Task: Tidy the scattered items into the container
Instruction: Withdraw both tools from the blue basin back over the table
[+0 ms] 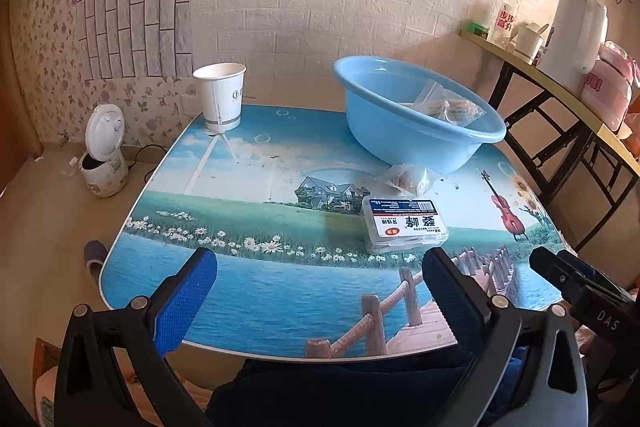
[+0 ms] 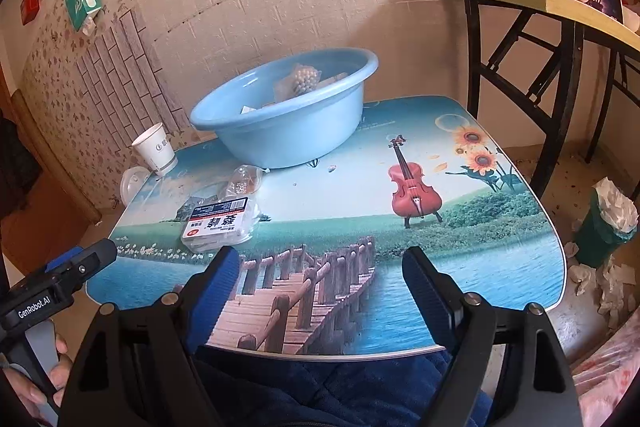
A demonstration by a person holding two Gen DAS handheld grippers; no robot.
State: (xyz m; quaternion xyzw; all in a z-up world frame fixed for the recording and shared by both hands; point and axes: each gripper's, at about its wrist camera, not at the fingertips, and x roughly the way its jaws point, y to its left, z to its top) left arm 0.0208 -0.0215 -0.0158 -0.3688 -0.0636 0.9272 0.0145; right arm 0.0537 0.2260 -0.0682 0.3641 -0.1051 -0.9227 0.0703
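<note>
since both tools hang over the near edge of the tabletop [image 2: 500,255] with nothing between their pads, the step in hand looks like the approach to the next loose item. the left tool [image 1: 320,291] stands with its blue pads wide apart and empty; the right tool [image 2: 320,287] is likewise spread wide and carries nothing.

two items are still out. a flat white floss-pick box [image 1: 404,225] lies label-up on the tabletop, just ahead of the left tool's right pad, and a crumpled clear plastic bag [image 1: 408,179] sits between that box and the blue basin [image 1: 420,123], close to the basin's foot. the basin already holds some clear packets. a paper cup [image 1: 221,95] stands upright at the far left corner, well apart from the rest; whether it counts as clutter i cannot tell.

the box seems the natural first pick, being nearest. a good way, i judge, is to bring one tool down so its pads straddle the short sides of the box, low enough to catch the body rather than the lid edge, then close firmly, since smooth plastic may slip. lift clear of the basin rim before releasing. the bag is soft and slippery, so a pinch on its bunched middle should hold better than a grab at a loose corner.
</note>
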